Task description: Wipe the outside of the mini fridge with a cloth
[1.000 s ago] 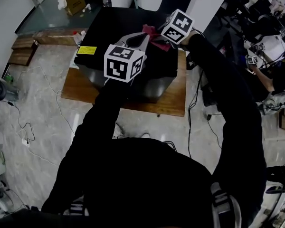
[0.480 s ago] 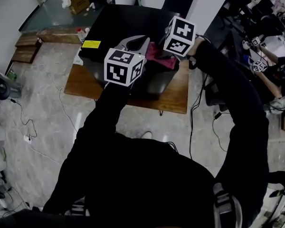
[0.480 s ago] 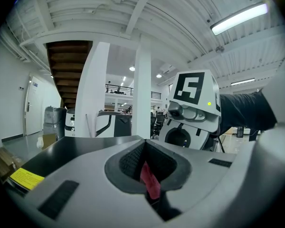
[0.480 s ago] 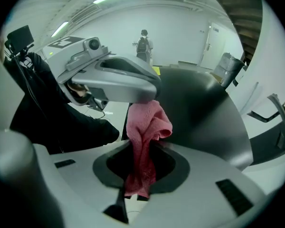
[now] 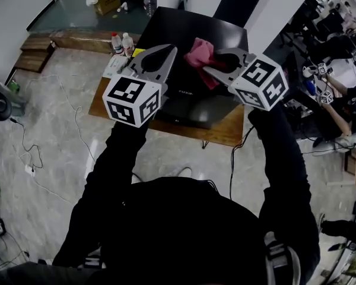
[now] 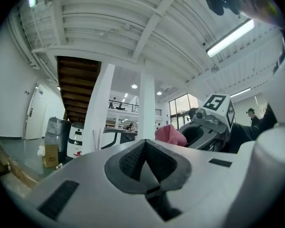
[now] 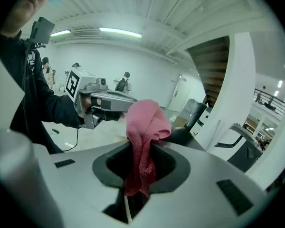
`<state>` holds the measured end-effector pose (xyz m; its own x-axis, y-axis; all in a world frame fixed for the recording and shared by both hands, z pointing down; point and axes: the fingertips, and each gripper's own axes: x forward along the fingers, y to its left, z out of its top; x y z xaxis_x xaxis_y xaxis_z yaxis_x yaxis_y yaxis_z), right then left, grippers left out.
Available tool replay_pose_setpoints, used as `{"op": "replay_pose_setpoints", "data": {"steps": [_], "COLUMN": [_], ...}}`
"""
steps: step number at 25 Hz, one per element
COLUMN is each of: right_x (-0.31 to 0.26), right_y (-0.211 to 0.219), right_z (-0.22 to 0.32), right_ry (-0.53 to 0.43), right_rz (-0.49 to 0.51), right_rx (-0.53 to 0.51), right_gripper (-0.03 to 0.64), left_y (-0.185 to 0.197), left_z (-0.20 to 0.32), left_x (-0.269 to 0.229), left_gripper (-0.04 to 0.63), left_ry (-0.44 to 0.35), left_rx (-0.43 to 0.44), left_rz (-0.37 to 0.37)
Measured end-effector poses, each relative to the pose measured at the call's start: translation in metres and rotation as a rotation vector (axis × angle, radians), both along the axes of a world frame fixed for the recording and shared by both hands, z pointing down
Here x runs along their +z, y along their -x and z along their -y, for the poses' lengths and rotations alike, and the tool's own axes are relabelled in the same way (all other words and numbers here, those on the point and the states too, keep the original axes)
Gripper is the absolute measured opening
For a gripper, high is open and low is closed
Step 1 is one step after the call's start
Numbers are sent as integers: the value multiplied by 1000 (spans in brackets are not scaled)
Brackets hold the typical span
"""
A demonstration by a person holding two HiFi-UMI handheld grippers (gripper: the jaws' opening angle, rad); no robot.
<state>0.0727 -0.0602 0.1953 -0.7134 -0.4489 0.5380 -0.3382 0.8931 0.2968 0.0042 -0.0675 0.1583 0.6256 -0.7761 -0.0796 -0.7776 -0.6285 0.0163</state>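
The right tool (image 5: 210,70) is pinching the pink cloth (image 5: 197,52) over the top of the black fridge (image 5: 184,28), toward the fridge's right side. From the right gripper view, its jaws are pressed onto a fold of the cloth (image 7: 145,122). A rounded bunch sticks out past the tips, and a short tail hangs back between the jaws. No view shows for sure whether the bunch touches the fridge top. It looks to be held just above it.

The left tool (image 5: 169,51) is over the fridge's left front part, with its jaws pressed together and nothing between them. This is plain in the left gripper view, where the tool's (image 6: 145,146) tips meet at a point. The fridge stands on a low wooden board (image 5: 222,132), with two small bottles (image 5: 120,43) just beside the fridge's left side.

The cloth looks light, soft and limp. It will probably fold and drag rather than push, so the bunch beyond the tips is the part to wipe with. The pinch is best kept on a thick fold so that the cloth does not slip out under rubbing. The fridge looks stiff, smooth and glossy, and probably heavy enough to stay put under light strokes. The empty left tool could steady a top edge if the fridge shifts.
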Motion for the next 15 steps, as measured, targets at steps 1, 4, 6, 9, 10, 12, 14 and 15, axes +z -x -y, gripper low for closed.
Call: {"op": "replay_pose_setpoints", "data": {"steps": [1,4,6,9,10,12,14,15], "right_x": [-4,-10,-10,-7,-6,-4,-3,-2], "right_y": [18,73,108,148,159,180,199,207], "right_z": [1,-2,-6,-10,-12,-15,-20,-23], "right_ry": [-30,-81,-101,-118,-126,-140,-153,-158], "right_rz": [33,115,173,268,301,376,460,499], "right_rx": [19,51,73,140,168,218,256,272], "right_gripper": [86,86,86,86,84,86,86,86], "left_y": [19,74,108,153,166,190,212,220], "left_z": [-3,-15,-22,-30,-32,-35,-37,-38], "left_x": [-2,-2,-1,3,4,7,11,15], "left_gripper": [6,6,6,6,6,6,6,6], "left_ry": [-4,-9,-19,-41,-46,-45,-42,-40], "left_rx": [5,5,11,30,42,69,96,109], "left_rz": [-16,-28,-22,-15,-19,-27,-30,-31]}}
